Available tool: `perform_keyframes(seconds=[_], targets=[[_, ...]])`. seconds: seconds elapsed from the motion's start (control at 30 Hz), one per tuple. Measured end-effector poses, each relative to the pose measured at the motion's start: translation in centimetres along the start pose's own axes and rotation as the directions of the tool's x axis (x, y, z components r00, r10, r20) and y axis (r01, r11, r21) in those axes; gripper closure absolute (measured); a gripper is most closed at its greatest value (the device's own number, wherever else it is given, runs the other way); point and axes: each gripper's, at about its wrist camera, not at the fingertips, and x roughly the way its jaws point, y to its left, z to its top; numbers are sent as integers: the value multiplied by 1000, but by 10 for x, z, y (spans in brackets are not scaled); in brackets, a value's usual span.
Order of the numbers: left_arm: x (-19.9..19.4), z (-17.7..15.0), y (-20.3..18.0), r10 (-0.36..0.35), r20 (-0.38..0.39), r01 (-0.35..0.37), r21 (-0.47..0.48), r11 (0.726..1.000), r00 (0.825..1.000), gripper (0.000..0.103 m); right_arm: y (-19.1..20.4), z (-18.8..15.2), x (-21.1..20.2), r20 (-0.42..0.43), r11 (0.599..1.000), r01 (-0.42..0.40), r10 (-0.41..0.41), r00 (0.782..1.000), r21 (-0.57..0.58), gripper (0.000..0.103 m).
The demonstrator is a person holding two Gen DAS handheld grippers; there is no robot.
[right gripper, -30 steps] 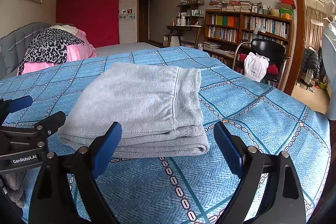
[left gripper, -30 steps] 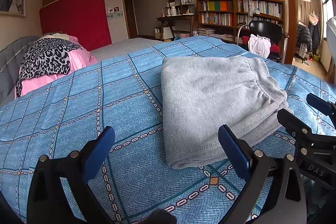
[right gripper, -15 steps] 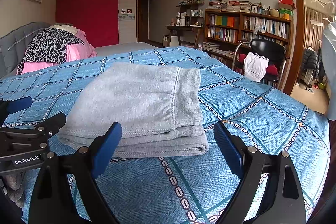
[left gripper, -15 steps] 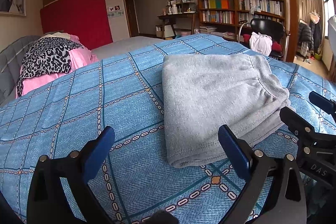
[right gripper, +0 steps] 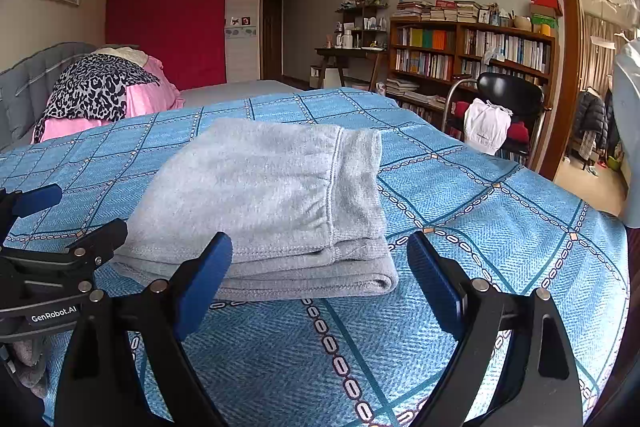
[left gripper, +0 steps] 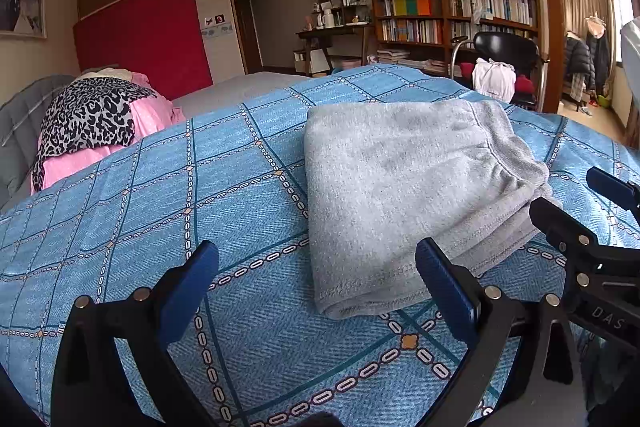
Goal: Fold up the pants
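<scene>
Grey pants point(left gripper: 400, 179) lie folded into a thick rectangle on the blue checked bedspread point(left gripper: 160, 187), elastic waistband towards the right. My left gripper point(left gripper: 316, 247) is open just short of the stack's near left corner, with nothing between its blue pads. In the right wrist view the same folded pants point(right gripper: 272, 195) rest ahead of my right gripper point(right gripper: 318, 239), which is open and empty before the near right corner. Each gripper shows in the other's view: the right gripper point(left gripper: 584, 203) at the right edge, the left gripper point(right gripper: 68, 215) at the left edge.
Pink bedding under a leopard-print cloth point(right gripper: 96, 87) is piled by the grey headboard at far left. Beyond the bed's right edge stand a black chair point(right gripper: 508, 99) with a white bag, a bookshelf point(right gripper: 472, 51) and a doorway point(right gripper: 592, 67).
</scene>
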Motion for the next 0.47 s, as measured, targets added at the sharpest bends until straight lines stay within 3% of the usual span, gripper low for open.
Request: perform_keyframes(seconds=[0.47], targets=[[1, 0, 3, 16, -5, -16, -11, 1000, 1000, 5, -7, -3, 2, -10, 1000, 0, 0, 1000, 11, 13]])
